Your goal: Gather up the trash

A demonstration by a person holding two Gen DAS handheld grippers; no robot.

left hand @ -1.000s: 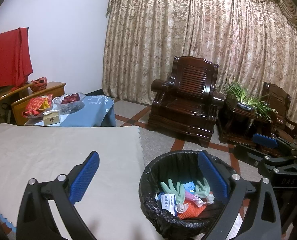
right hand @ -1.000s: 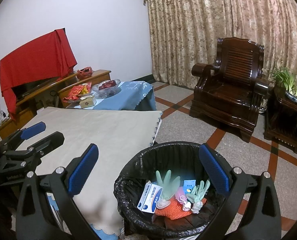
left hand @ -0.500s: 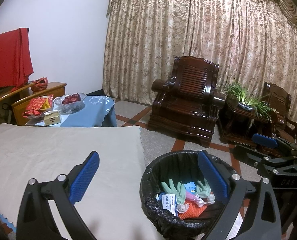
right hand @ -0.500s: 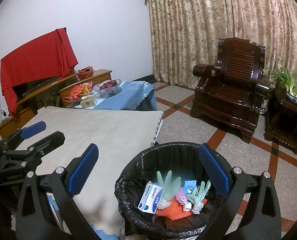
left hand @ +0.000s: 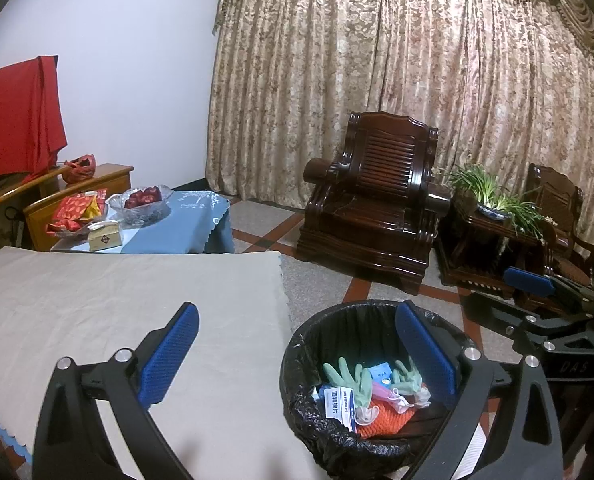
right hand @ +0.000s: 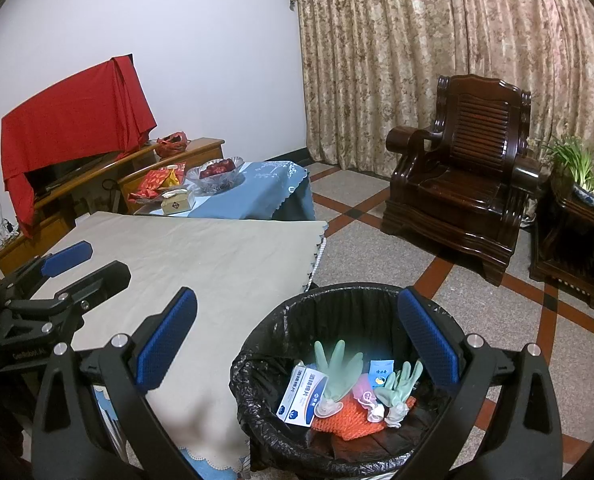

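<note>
A bin with a black liner [left hand: 297, 364] [right hand: 257, 344] stands on the floor beside the table. Inside lie green gloves [left hand: 351, 376] [right hand: 335, 364], a white and blue box [left hand: 339, 402] [right hand: 301, 396], a small blue packet [right hand: 381, 374] and something orange [right hand: 345, 424]. My left gripper [left hand: 297, 354] is open and empty, held above the table edge and bin. My right gripper [right hand: 297, 340] is open and empty above the bin. Each gripper shows in the other's view: the right one [left hand: 537, 304], the left one [right hand: 73, 276].
A table with a beige cloth [left hand: 97, 304] [right hand: 201, 256] is at left. Behind it stands a blue-covered table [left hand: 185, 220] with a fruit bowl [left hand: 141, 200] and packets. A dark wooden armchair [left hand: 377, 216] and a plant stand [left hand: 493, 232] stand on the tiled floor.
Both views have shifted very slightly; the bin and its contents stay where they were. Both grippers remain open.
</note>
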